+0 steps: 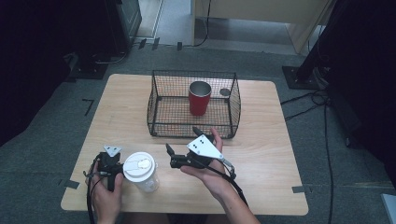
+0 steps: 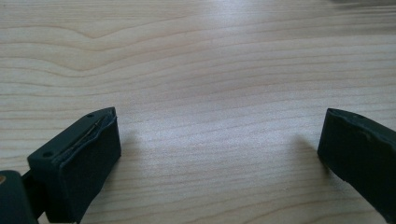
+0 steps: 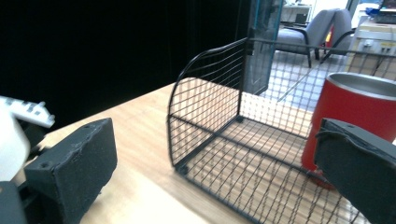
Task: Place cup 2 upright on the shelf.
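Reaching in from the near edge of the worktop (image 1: 261, 140), two claws flank a lidded white cup (image 1: 141, 171).

Behind them, the wire basket (image 1: 159, 100) holds a red tumbler (image 1: 199, 98). The white cup stands at the front left, not yet gripped, so the step looks like an approach; next, one claw must close around it. The right claw (image 1: 183, 140), gaping wide, hovers tilted toward the basket in an upturned palm; the left claw (image 2: 219, 154), jaws apart, points down just beside the cup.
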Tool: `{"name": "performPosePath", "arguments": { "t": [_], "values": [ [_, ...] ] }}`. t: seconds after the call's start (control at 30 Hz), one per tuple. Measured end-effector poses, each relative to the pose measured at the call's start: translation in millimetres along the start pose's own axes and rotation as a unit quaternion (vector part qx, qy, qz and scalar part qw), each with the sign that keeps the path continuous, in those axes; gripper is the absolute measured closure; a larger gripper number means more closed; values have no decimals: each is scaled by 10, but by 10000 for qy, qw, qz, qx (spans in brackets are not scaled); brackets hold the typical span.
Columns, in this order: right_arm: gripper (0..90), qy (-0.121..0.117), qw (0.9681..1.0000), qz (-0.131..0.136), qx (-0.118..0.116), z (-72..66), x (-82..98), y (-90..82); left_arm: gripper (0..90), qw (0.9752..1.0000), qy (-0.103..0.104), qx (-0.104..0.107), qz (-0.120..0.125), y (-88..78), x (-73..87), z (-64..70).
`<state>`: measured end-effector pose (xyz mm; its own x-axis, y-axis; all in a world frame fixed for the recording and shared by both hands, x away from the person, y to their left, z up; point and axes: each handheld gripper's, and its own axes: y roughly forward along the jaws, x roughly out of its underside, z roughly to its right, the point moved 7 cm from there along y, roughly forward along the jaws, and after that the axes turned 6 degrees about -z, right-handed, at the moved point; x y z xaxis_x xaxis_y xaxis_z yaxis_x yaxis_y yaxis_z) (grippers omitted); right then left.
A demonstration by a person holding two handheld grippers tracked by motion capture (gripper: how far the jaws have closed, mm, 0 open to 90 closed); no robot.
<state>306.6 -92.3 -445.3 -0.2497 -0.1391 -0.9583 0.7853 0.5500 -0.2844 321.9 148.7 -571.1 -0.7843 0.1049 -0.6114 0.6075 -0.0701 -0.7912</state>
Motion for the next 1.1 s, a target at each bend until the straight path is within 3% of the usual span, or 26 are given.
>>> {"name": "performPosePath", "arguments": {
  "t": [0.17, 0.53, 1.1],
  "values": [
    [0, 101, 9997, -53, -220, -124, 128, -40, 1, 10000, -1, 0, 1, 0, 0, 0],
    [1, 79, 9993, -142, -344, -285, 353, -134, 1, 10000, 7, 1, -10, -1, 1, -1],
    [1, 134, 9980, -109, -607, -530, 497, -234, 1, 10000, 9, 1, -10, -1, 1, -1]
  ]
}}
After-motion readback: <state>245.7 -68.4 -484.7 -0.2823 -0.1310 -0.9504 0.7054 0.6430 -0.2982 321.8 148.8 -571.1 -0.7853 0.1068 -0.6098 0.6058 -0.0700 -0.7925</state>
